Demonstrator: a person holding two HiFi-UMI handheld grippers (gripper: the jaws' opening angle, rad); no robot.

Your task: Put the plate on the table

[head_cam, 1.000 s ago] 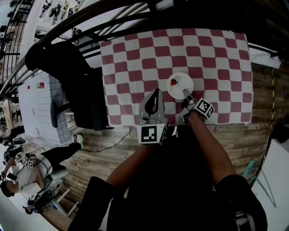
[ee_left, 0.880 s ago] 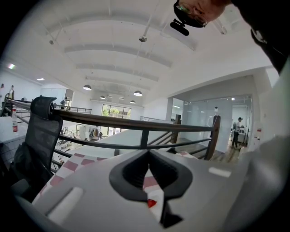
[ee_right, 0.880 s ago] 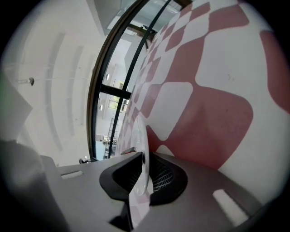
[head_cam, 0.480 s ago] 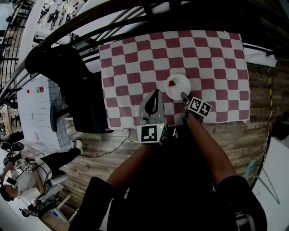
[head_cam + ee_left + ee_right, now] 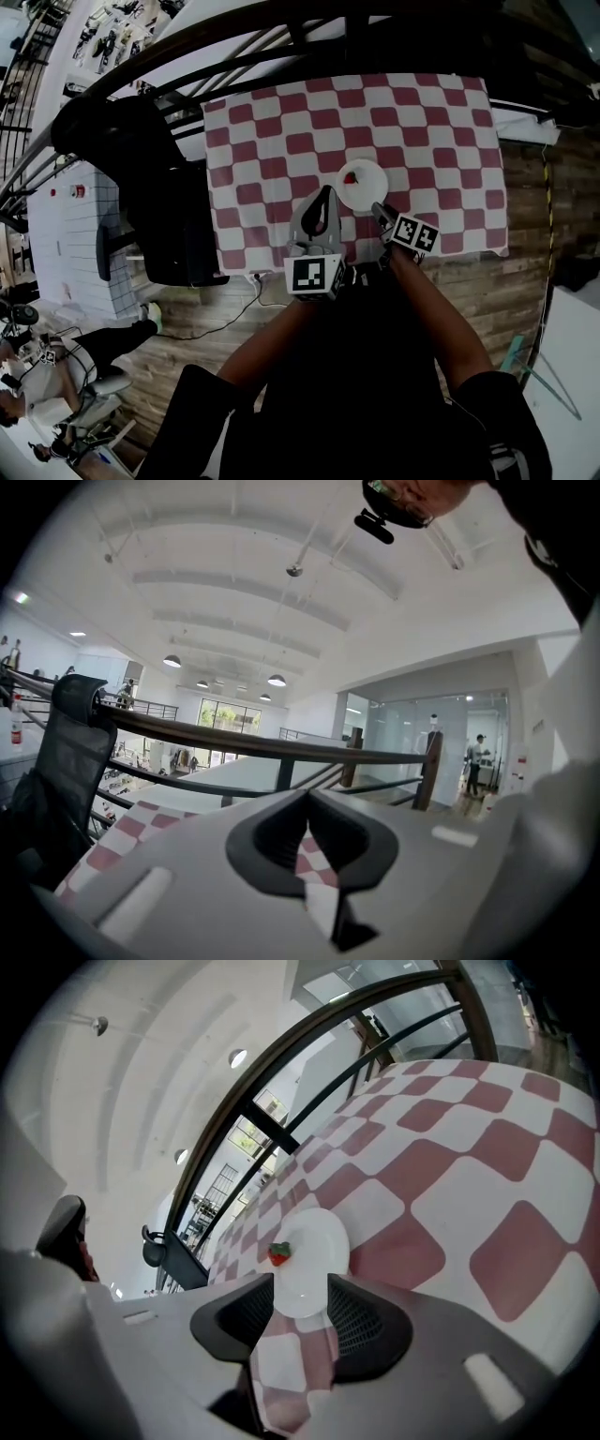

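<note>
A small white plate (image 5: pixel 364 187) with a red strawberry (image 5: pixel 351 178) on it lies flat on the red-and-white checked tablecloth (image 5: pixel 441 122), near the table's front edge. My right gripper (image 5: pixel 377 208) sits just behind the plate's near rim. In the right gripper view its jaws are opening: the plate (image 5: pixel 307 1258) and strawberry (image 5: pixel 279 1252) lie ahead, the near rim sits between the pads, and neither pad touches it. My left gripper (image 5: pixel 325 191) hovers left of the plate, pointing up and away over the table. Its jaws (image 5: pixel 307 794) are shut with nothing in them.
A black office chair (image 5: pixel 141 159) stands at the table's left end. A dark railing (image 5: pixel 281 37) runs behind the table. Wooden floor (image 5: pixel 525 281) lies to the right, with a cable (image 5: pixel 234 291) under the front edge. People stand far off at lower left.
The right gripper's jaws have spread apart and let go of the plate's rim. The plate now rests on the cloth. The left gripper has kept its place.
</note>
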